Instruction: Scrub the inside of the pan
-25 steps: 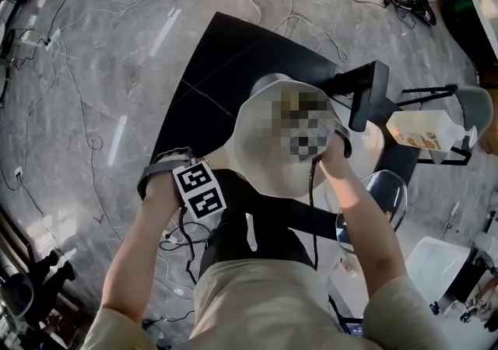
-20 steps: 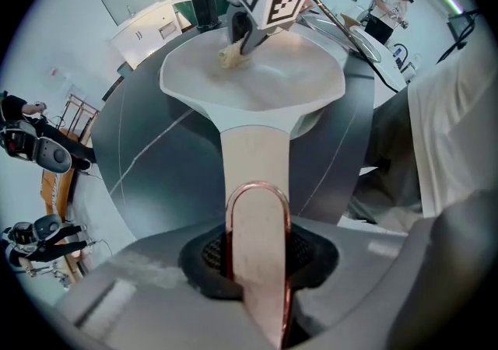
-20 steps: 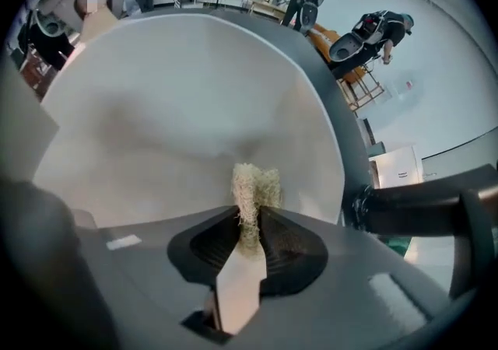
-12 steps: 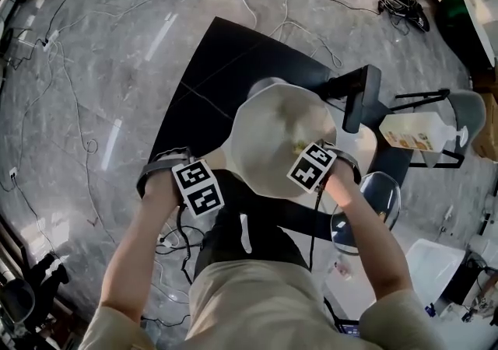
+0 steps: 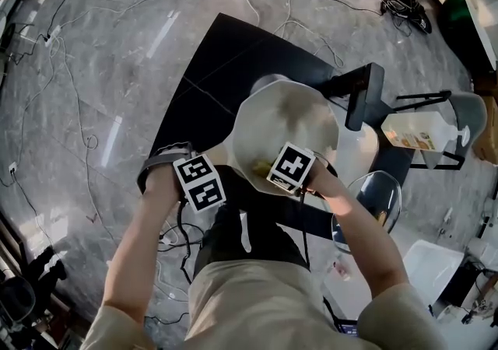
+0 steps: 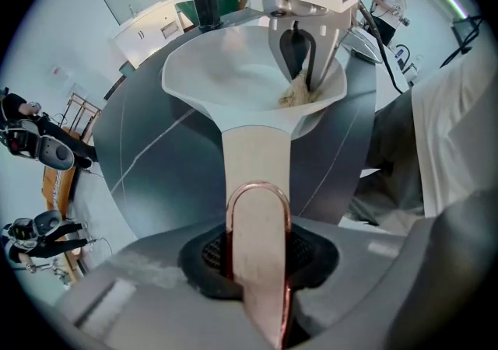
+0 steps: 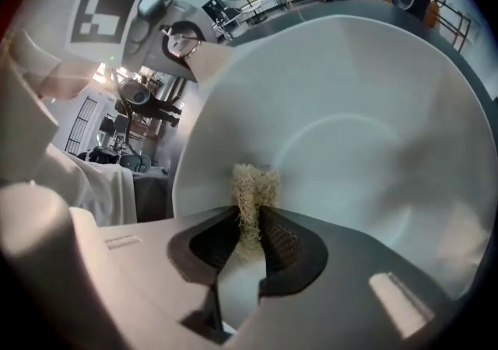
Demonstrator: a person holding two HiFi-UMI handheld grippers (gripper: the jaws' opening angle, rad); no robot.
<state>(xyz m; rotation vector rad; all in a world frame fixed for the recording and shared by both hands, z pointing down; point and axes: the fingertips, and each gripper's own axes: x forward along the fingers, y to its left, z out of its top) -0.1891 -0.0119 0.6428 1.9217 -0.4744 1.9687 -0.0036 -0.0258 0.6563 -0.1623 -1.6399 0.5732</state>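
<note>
Since a second ago the right tongs [image 7: 250, 236] have swung from the pan's right edge to its near rim. They are clamped on a tan fibrous scrubber [image 7: 253, 185] inside the white pan [image 5: 284, 115]. Left tongs [image 6: 257, 263] grip the pan's handle [image 6: 255, 158] over the black desk [image 5: 222, 61].

Bright, even overhead light is given throughout. Pale streaks of glare are thrown on the glossy floor [image 5: 93, 76]. Edges are strongly bent by the wide lenses, and corners are darkened in both gripper views. Soft shadow is cast inside the pan [image 7: 350, 131]; the nearest foreground is blurred.
</note>
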